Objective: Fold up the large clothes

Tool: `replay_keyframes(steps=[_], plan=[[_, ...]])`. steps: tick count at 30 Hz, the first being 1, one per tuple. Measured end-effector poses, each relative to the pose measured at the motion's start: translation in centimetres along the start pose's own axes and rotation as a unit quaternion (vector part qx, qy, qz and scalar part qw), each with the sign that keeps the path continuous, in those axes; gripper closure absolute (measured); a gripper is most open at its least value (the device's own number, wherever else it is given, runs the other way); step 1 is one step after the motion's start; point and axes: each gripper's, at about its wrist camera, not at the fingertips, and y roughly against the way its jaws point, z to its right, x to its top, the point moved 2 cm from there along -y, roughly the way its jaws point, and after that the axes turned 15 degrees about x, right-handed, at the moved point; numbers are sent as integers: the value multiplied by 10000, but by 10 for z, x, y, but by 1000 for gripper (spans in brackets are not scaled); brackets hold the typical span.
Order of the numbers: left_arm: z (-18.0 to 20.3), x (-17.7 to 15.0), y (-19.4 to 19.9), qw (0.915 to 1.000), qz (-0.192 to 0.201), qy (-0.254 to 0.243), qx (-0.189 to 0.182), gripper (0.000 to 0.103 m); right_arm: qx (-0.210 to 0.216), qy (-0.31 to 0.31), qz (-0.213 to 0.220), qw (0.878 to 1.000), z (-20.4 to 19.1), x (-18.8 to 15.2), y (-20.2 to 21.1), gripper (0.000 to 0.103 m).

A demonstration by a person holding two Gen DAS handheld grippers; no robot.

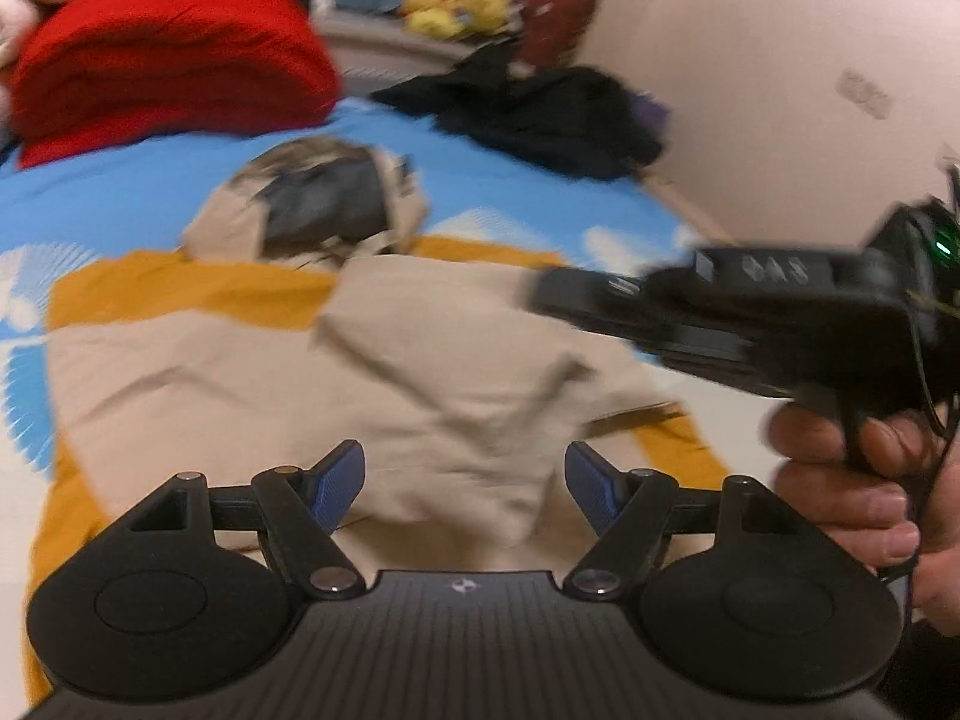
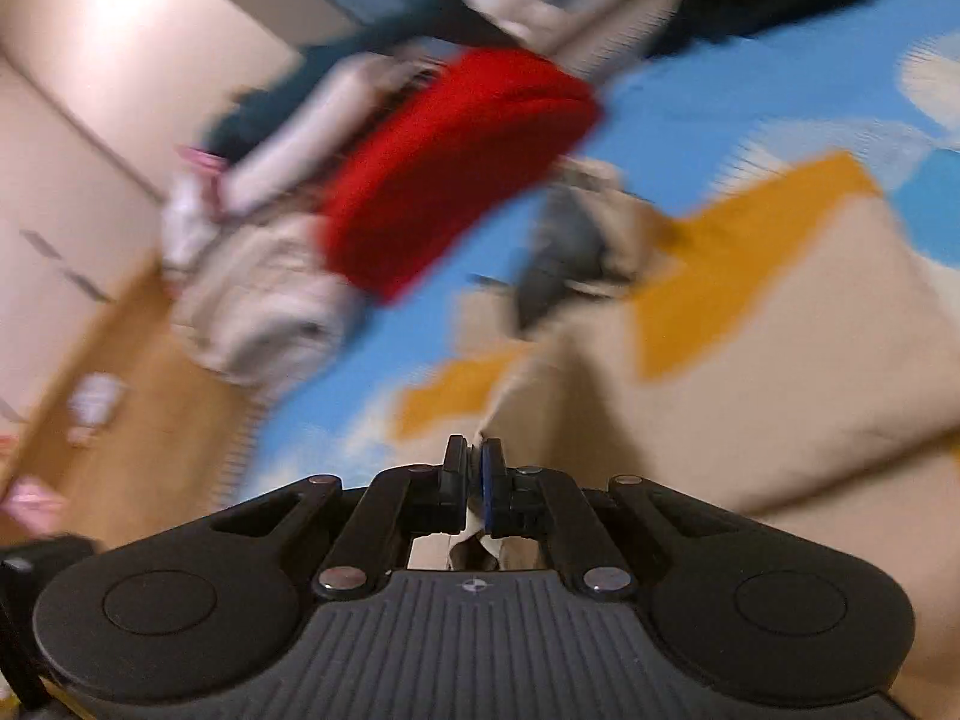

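A large beige hooded garment [image 1: 390,372] lies spread on the bed, with its grey-lined hood [image 1: 324,204] at the far end. My left gripper [image 1: 465,480] hovers open just over the garment's near part, with rumpled cloth below the gap and none between its blue pads [image 1: 342,480]. My right gripper [image 2: 474,462] is shut on an edge of the beige garment [image 2: 780,360], and a strip of cloth runs between its pads. In the left wrist view the right gripper [image 1: 546,297] reaches in from the right, held by a person's hand [image 1: 840,480].
The bed sheet [image 1: 120,192] is blue with orange and white shapes. A folded red blanket [image 1: 162,60] sits at the far left, a heap of black clothes [image 1: 540,108] at the far right near the wall [image 1: 750,60], and yellow plush toys [image 1: 450,0] behind.
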Motion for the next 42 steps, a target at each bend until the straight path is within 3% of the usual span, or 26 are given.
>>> replay_keyframes(steps=[3, 6, 8, 11, 12, 13, 14, 15, 17, 18, 24, 25, 26, 28, 30, 31, 33, 35, 37, 42], plan=[[8, -1, 0, 9998, 190, -56, 58, 27, 346, -210, 41, 9992, -9, -2, -8, 99], [-1, 1, -7, 9971, 206, -66, 723, 90, 420, -160, -128, 9989, -16, -3, -15, 93], [-27, 7, -4, 9898, 325, 499, 1297, 91, 230, -119, -36, 9997, -18, -1, -12, 86], [-78, 12, 2, 9659, 334, 1491, 2089, 89, -560, -146, 376, 9976, -7, 6, -3, 77], [-95, 10, 2, 9568, 271, 1786, 2280, 80, -1063, -280, 423, 9930, 3, 7, 0, 74], [-109, 8, 1, 9479, 153, 2047, 2438, 60, -1447, -427, 405, 9877, 14, 4, 2, 72], [-120, 7, -1, 9403, 46, 2242, 2561, 49, -1781, -630, 380, 9813, 25, 2, 5, 72], [-132, 3, -1, 9289, -17, 2480, 2749, 43, -2089, -852, 318, 9737, 36, -1, 7, 72], [-147, -2, -1, 9141, -142, 2718, 3005, 43, -2503, -1142, 178, 9613, 53, -7, 10, 72], [-152, -4, -2, 9135, -189, 2773, 2969, 43, -2668, -1274, 144, 9552, 60, -10, 11, 72], [-153, -11, -17, 9304, -298, 2707, 2453, 44, -2882, -1707, 347, 9416, 84, -13, 21, 70], [-153, -13, -21, 9323, -322, 2682, 2404, 46, -2889, -1745, 373, 9406, 89, -13, 20, 72], [-152, -15, -25, 9342, -371, 2659, 2348, 48, -2900, -1810, 398, 9389, 94, -14, 23, 83], [-153, -18, -36, 9399, -439, 2619, 2147, 63, -2892, -1928, 438, 9366, 101, -14, 27, 96], [-153, -27, -48, 9442, -662, 2499, 2044, 74, -3004, -1855, 487, 9343, 101, -13, 26, 100], [-153, -34, -59, 9434, -995, 2306, 2169, 80, -3094, -1756, 501, 9332, 101, -11, 26, 101], [-158, -53, -78, 9342, -1539, 2015, 2508, 80, -3300, -1632, 553, 9281, 103, -8, 30, 101], [-169, -65, -83, 9221, -1709, 2204, 2682, 79, -3421, -1608, 518, 9244, 107, -6, 30, 101], [-168, -57, -74, 9203, -1566, 2210, 2822, 79, -3400, -1660, 355, 9250, 108, -5, 27, 97], [-138, -21, -45, 9321, -528, 1690, 3161, 79, -3457, -1278, 163, 9295, 74, -7, 21, 90]])
